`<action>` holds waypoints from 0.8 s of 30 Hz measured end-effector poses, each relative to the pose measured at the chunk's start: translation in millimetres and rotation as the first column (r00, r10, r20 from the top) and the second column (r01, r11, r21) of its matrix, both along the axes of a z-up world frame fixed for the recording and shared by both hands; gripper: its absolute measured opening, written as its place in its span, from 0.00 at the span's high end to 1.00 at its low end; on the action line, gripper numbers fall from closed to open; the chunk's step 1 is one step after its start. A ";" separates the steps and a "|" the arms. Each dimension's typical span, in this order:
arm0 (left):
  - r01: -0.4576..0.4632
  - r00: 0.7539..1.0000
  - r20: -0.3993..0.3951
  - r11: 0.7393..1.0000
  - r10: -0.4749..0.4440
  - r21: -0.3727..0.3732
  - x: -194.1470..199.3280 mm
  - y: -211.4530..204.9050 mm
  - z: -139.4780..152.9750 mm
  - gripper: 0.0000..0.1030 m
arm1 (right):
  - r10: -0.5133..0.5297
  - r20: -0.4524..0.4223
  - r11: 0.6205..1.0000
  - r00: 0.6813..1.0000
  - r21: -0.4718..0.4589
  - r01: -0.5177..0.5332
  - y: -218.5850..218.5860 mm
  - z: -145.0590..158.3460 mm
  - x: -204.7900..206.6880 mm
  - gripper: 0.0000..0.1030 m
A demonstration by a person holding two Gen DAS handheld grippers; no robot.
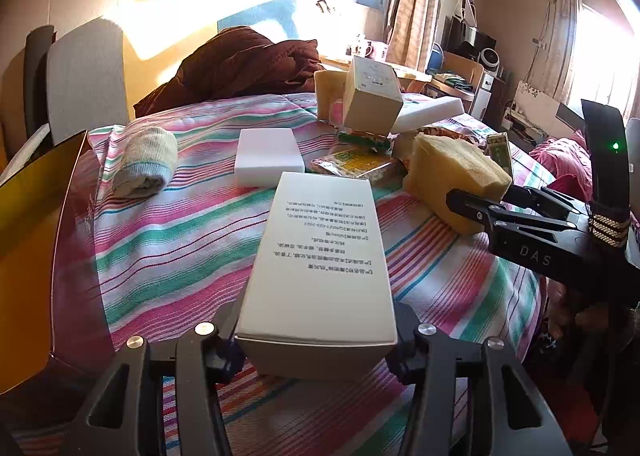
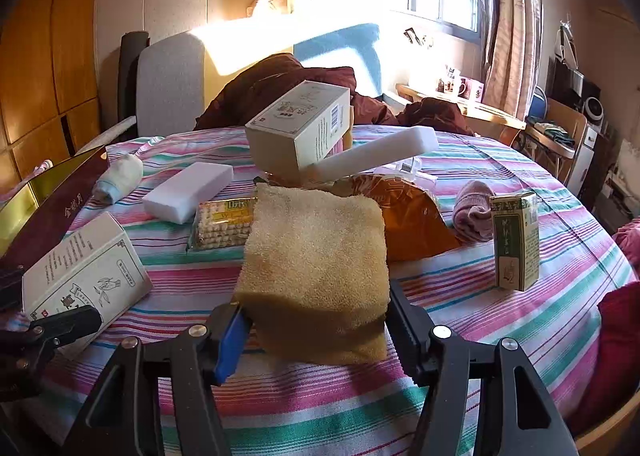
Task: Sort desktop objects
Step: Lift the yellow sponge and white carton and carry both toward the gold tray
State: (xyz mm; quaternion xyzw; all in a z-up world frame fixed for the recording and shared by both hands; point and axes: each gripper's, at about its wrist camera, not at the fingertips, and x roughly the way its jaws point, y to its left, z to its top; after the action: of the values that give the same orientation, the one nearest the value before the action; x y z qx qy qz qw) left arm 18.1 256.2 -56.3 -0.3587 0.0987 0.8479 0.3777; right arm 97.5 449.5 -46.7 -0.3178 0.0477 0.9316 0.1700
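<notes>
Flanking striped cloth (image 2: 480,296): 2 laden claws

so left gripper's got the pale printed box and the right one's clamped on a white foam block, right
Not quite. The right gripper has its jaws shut on the yellow sponge, as the right wrist view shows; a white foam block lies free on the cloth. The left gripper does hold the pale printed box.

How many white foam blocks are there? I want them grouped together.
2. One white foam block lies flat on the striped cloth at left; the other leans tilted in the central pile, beside the raised carton. More may be hidden underneath.
</notes>
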 end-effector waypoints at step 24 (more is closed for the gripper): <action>-0.084 0.995 -0.050 0.996 0.085 0.030 21.9 -36.6 23.4 0.51 | 0.146 -0.005 0.988 0.989 -0.047 -0.146 -56.4 8.3 -5.7 0.39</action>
State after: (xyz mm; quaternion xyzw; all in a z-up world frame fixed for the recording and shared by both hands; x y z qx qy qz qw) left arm 40.0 219.6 -32.9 -0.3355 0.0814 0.8733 0.3437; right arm 91.8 393.1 -38.4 -0.3237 0.0466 0.9403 0.0937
